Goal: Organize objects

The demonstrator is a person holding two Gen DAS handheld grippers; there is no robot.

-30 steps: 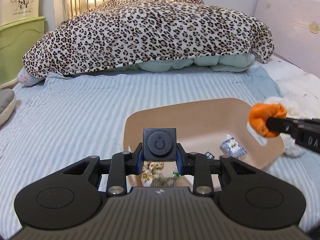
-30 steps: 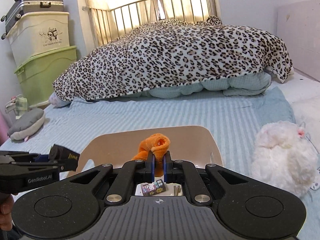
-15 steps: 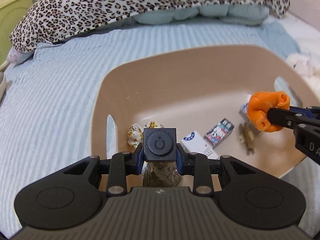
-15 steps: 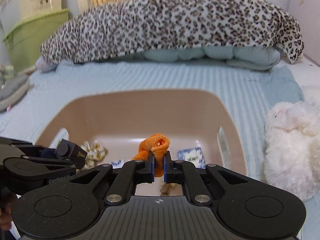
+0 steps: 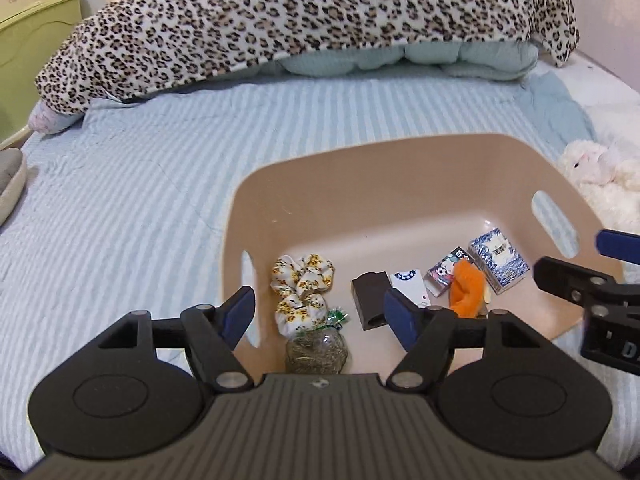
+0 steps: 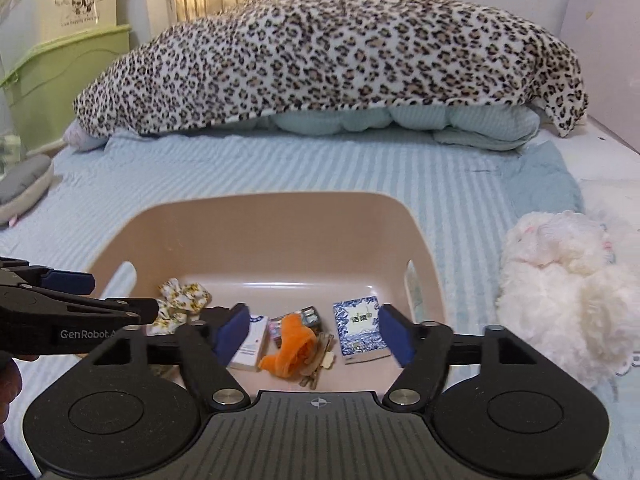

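A tan plastic basket (image 5: 360,168) (image 6: 280,208) sits on the striped bed. Inside lie an orange cloth (image 5: 466,288) (image 6: 294,344), a black box (image 5: 370,294), a floral scrunchie (image 5: 302,276) (image 6: 180,298), a blue-white pack (image 5: 498,266) (image 6: 360,330), a white box (image 5: 412,286) (image 6: 250,344), a small picture card box (image 5: 444,274) and a bag of dried herbs (image 5: 316,350). My left gripper (image 5: 320,314) is open and empty over the basket's near left part. My right gripper (image 6: 314,334) is open and empty above the orange cloth.
A fluffy white plush toy (image 6: 568,292) (image 5: 600,184) lies right of the basket. A leopard-print blanket (image 5: 304,20) (image 6: 332,56) covers the far bed. Green storage bins (image 6: 60,84) stand at the far left. A grey slipper (image 6: 24,184) lies at the left edge.
Both grippers have opened. The black box has dropped from my left gripper and the orange cloth from my right gripper; both now lie in the basket.
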